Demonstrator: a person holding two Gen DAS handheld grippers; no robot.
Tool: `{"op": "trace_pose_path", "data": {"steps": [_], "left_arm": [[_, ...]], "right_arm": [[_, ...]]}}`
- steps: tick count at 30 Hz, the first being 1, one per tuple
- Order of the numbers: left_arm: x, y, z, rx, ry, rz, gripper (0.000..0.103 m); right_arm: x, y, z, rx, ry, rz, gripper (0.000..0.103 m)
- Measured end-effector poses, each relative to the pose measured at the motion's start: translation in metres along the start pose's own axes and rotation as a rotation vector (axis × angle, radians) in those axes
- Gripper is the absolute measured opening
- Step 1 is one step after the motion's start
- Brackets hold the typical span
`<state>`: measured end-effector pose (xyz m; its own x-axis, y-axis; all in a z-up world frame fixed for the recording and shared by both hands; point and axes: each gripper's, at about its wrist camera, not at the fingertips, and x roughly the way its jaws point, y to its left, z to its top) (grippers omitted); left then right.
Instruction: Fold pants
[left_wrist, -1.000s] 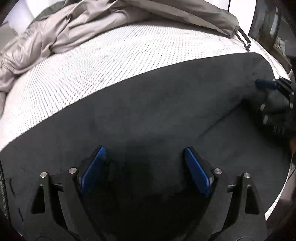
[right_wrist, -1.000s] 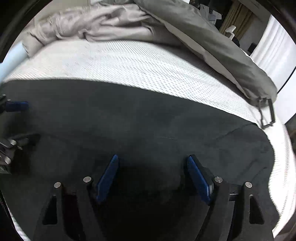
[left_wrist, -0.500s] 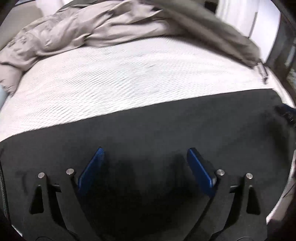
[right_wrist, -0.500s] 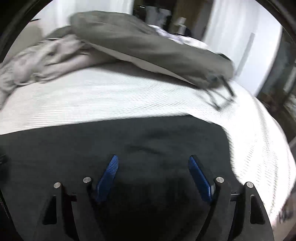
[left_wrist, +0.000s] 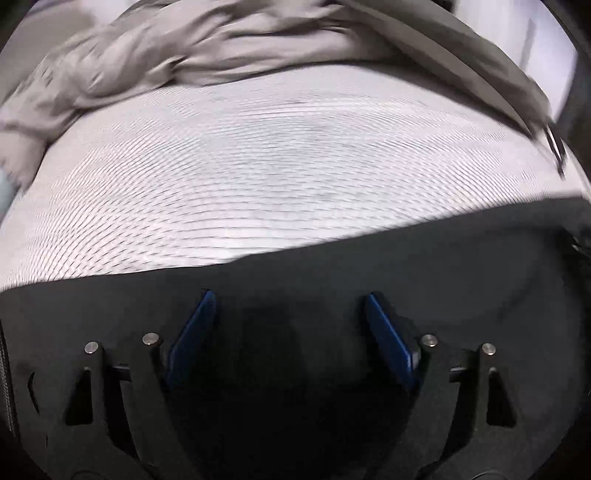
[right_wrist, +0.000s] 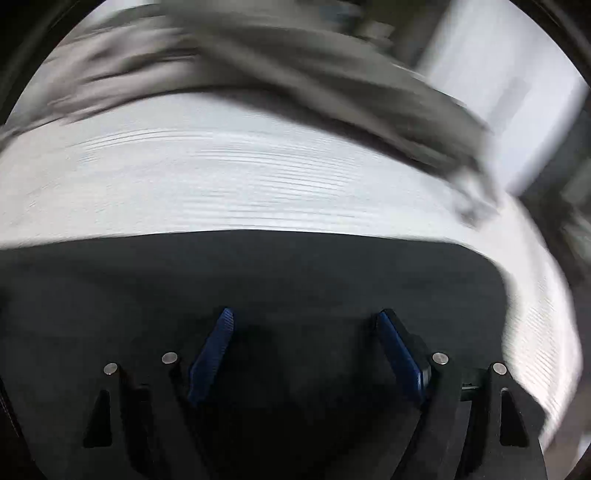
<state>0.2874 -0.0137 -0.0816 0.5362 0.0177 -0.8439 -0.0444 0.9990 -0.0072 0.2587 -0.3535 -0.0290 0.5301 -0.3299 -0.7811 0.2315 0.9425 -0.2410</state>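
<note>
Pants (left_wrist: 332, 280): matt black cloth, I see. Bed sheet (left_wrist: 258, 177): white textured weave. Gripper pads (right_wrist: 212, 354): blue, matt, rubbery-looking.

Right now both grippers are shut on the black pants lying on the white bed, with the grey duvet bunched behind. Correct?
Not quite: neither is shut. The left wrist view shows the left gripper with its blue pads wide apart over the pants; the right wrist view shows the right gripper the same. The pants do lie on the white bed, with the duvet bunched behind.
</note>
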Motion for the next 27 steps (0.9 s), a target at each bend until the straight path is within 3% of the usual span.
{"op": "trace_pose_path", "data": {"steps": [1, 3, 5, 8, 10, 13, 15, 17, 18, 20, 22, 24, 27], "left_arm": [[0.000, 0.009, 0.001, -0.039, 0.004, 0.013, 0.083], [-0.006, 0.018, -0.001, -0.065, 0.001, -0.015, 0.083], [-0.015, 0.007, 0.001, -0.045, -0.010, -0.036, 0.082], [-0.023, -0.025, 0.003, -0.010, -0.025, -0.132, 0.082], [-0.021, -0.051, -0.003, 0.037, 0.009, -0.169, 0.082], [-0.026, -0.073, -0.017, 0.121, 0.019, -0.149, 0.082], [-0.031, -0.076, -0.024, 0.197, 0.026, -0.117, 0.082], [-0.041, -0.070, -0.037, 0.236, 0.016, -0.054, 0.083], [-0.044, -0.061, -0.042, 0.235, 0.014, 0.004, 0.083], [-0.058, -0.048, -0.048, 0.199, 0.004, 0.022, 0.079], [-0.078, -0.045, -0.054, 0.150, -0.013, -0.044, 0.077], [-0.101, -0.058, -0.065, 0.142, -0.044, -0.173, 0.077], [-0.108, -0.091, -0.081, 0.220, -0.026, -0.300, 0.082]], "right_arm": [[0.007, -0.019, -0.001, 0.054, 0.010, -0.036, 0.081], [0.002, -0.040, -0.003, 0.131, 0.014, 0.020, 0.077], [-0.015, -0.044, 0.000, 0.154, -0.012, 0.018, 0.074], [-0.049, -0.011, 0.005, 0.092, -0.078, 0.164, 0.075], [-0.067, 0.031, 0.004, -0.034, -0.082, 0.268, 0.075], [-0.063, 0.077, -0.007, -0.197, -0.028, 0.340, 0.075], [-0.068, 0.102, -0.026, -0.315, -0.013, 0.326, 0.075], [-0.075, 0.099, -0.037, -0.376, -0.038, 0.280, 0.076], [-0.075, 0.090, -0.038, -0.366, -0.035, 0.254, 0.076], [-0.072, 0.066, -0.041, -0.300, -0.028, 0.157, 0.078], [-0.075, 0.049, -0.042, -0.220, -0.016, 0.159, 0.072], [-0.097, 0.047, -0.047, -0.181, -0.027, 0.293, 0.069], [-0.131, 0.074, -0.059, -0.229, -0.061, 0.477, 0.071]]}}
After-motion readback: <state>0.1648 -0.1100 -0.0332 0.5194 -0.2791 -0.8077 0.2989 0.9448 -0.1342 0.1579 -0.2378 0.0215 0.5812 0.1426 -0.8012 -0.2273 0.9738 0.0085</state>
